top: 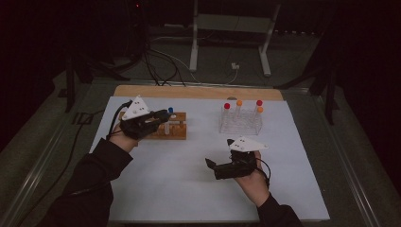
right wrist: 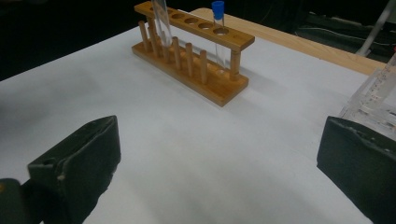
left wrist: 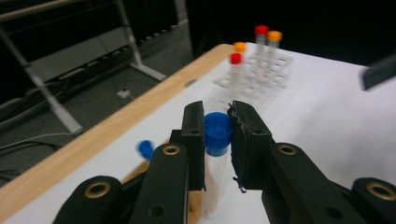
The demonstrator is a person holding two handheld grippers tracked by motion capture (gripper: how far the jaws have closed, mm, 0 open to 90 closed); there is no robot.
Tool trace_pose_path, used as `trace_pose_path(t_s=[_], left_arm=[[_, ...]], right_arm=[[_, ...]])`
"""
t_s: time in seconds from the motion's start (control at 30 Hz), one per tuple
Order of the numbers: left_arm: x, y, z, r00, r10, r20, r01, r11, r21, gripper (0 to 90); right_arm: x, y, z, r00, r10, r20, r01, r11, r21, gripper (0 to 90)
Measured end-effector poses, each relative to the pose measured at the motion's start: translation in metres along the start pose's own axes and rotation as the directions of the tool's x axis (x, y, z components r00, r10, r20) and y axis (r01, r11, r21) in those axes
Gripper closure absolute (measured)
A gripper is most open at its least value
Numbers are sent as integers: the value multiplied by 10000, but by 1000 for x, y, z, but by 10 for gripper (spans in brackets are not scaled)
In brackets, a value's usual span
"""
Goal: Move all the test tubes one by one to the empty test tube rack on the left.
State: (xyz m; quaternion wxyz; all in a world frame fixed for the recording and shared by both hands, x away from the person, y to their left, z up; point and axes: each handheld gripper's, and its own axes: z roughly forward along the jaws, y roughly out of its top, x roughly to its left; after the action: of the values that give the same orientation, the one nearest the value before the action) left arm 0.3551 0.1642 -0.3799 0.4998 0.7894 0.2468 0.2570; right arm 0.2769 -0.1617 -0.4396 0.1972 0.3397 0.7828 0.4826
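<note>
Now 2 blue-capped tubes (left wrist: 217, 140) (1 in left hand-held gripper (left wrist: 218, 128)), 4 in clear rack (top: 240, 124).

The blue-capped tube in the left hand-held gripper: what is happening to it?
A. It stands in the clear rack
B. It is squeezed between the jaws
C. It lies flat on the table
B: in the left gripper view, the left hand-held gripper has both jaws pressed against the blue-capped tube.

Between the wooden rack (top: 174, 126) and the clear rack (top: 240, 122) you have bare table (top: 198, 189); the capped tubes (top: 227, 107) stand tall there.
</note>
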Motion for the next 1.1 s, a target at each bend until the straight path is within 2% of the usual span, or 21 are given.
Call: trace_pose_path(t_s=[0.23, 0.27, 0.33, 0.43, 0.5, 0.57, 0.67, 0.7, 0.77, 1.1], left_arm=[[18, 4, 8, 9968, -508, -620, 489, 9983, -322, 776], [19, 5, 10, 9963, -460, -730, 438, 9985, -314, 776], [23, 5, 14, 9945, -462, -941, 429, 9984, -374, 776], [31, 4, 20, 9907, -733, -1144, 677, 9964, -514, 776], [35, 2, 25, 9877, -769, -1361, 699, 9960, -556, 776], [40, 0, 30, 9847, -1082, -1368, 1001, 9928, -650, 776], [43, -5, 37, 9824, -1163, -1460, 1094, 9925, -541, 776], [43, -8, 40, 9820, -1045, -1576, 988, 9942, -430, 776], [44, -12, 44, 9810, -1174, -1546, 1131, 9929, -363, 776], [42, -36, 63, 9803, -1326, -1466, 1364, 9905, 160, 776]], right_arm=[[0, 0, 0, 10000, -49, 30, 49, 10000, 75, 0], [-1, 0, 0, 10000, -31, -8, 31, 10000, 67, 0], [-1, -1, 0, 10000, -12, 11, 12, 10000, 71, 0], [-1, -1, 0, 10000, -20, -14, 20, 10000, 77, 0], [-2, -1, 0, 10000, -34, -36, 34, 10000, 93, 0], [-2, -1, 0, 10000, 16, -49, -16, 10000, 97, 0], [-3, -2, 0, 10000, 37, -66, -36, 10000, 93, 0], [-3, -2, 0, 10000, 28, -56, -27, 9999, 102, 0], [-3, -2, 0, 10000, 63, -74, -62, 9999, 108, 0], [-4, -3, 0, 9998, 109, -135, -107, 9999, 131, 0]])
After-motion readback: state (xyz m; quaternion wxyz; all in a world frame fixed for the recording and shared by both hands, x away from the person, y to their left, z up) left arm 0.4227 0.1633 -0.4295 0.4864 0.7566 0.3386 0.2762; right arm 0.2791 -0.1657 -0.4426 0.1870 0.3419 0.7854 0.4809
